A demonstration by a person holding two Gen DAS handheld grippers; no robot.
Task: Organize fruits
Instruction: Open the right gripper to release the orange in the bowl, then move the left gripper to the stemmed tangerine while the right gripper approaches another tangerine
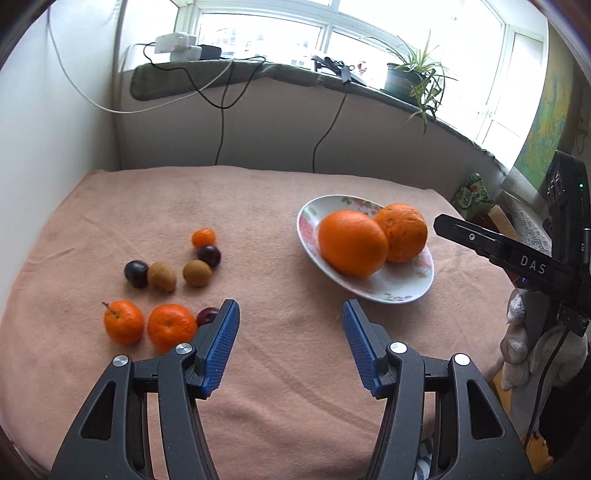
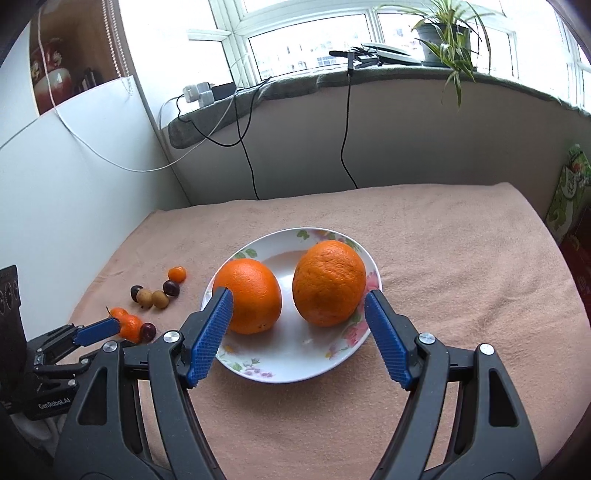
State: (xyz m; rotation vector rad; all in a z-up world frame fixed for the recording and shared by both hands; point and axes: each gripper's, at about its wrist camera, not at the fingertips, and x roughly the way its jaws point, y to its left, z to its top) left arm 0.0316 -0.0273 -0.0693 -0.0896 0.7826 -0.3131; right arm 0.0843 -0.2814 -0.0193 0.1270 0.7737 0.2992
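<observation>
A white floral plate (image 1: 406, 291) (image 2: 295, 365) holds two large oranges (image 1: 352, 243) (image 2: 328, 282) side by side. Left of it on the pink cloth lie three small mandarins (image 1: 171, 326), three dark plums (image 1: 136, 273) and two brown kiwis (image 1: 197, 273). My left gripper (image 1: 290, 325) is open and empty above bare cloth, just right of the nearest plum (image 1: 207, 315). My right gripper (image 2: 299, 314) is open and empty, hovering over the plate's near edge, with both oranges beyond its fingers.
The table is covered by a pink cloth (image 1: 258, 206) and ends at a wall behind. A windowsill holds cables, chargers and a potted plant (image 2: 447, 33). A green carton (image 2: 569, 192) stands at the right edge.
</observation>
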